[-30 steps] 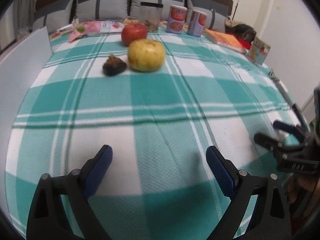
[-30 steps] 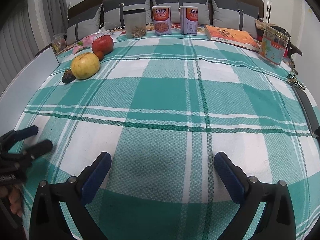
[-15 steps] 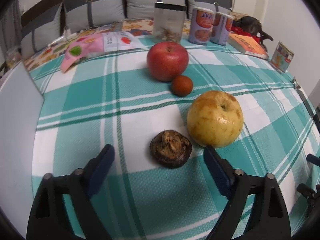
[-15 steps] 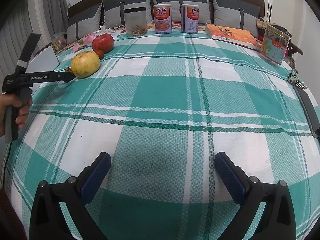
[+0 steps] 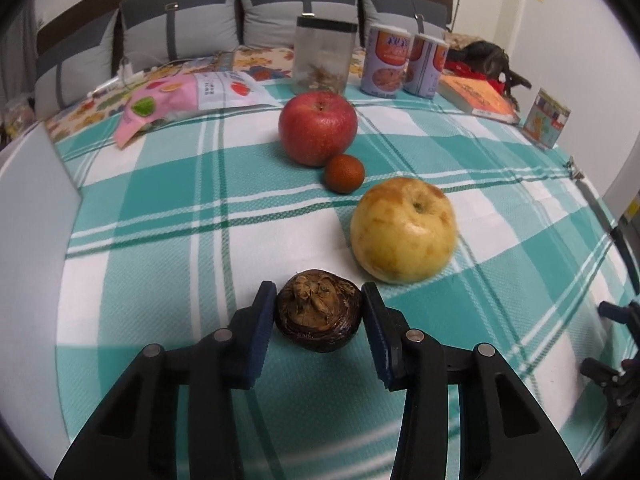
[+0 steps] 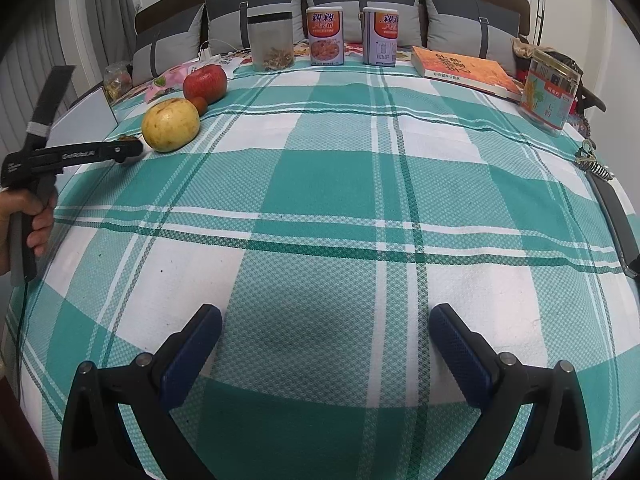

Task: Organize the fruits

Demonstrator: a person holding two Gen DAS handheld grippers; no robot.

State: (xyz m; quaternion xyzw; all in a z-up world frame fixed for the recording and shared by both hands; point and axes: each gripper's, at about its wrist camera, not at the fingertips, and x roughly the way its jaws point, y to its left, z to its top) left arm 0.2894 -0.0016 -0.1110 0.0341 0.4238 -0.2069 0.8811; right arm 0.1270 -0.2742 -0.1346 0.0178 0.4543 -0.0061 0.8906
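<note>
Here | clear jar (image 6: 272,42): brown bits at bottom | two cans (image 6: 325,36): closed

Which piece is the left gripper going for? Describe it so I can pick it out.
On the green-and-white checked cloth, find the big yellow apple in front of the red apple. Just beside it, between the closing left gripper pads, sits the dark brown fruit: small, squat, wrinkled, unlike its smooth round neighbours.

Left wrist camera low and close over the checked bed (image 5: 160,240), facing the cushions, right wrist camera farther back, both sharing the yellow apple (image 5: 404,230) and cans (image 6: 325,36).
</note>
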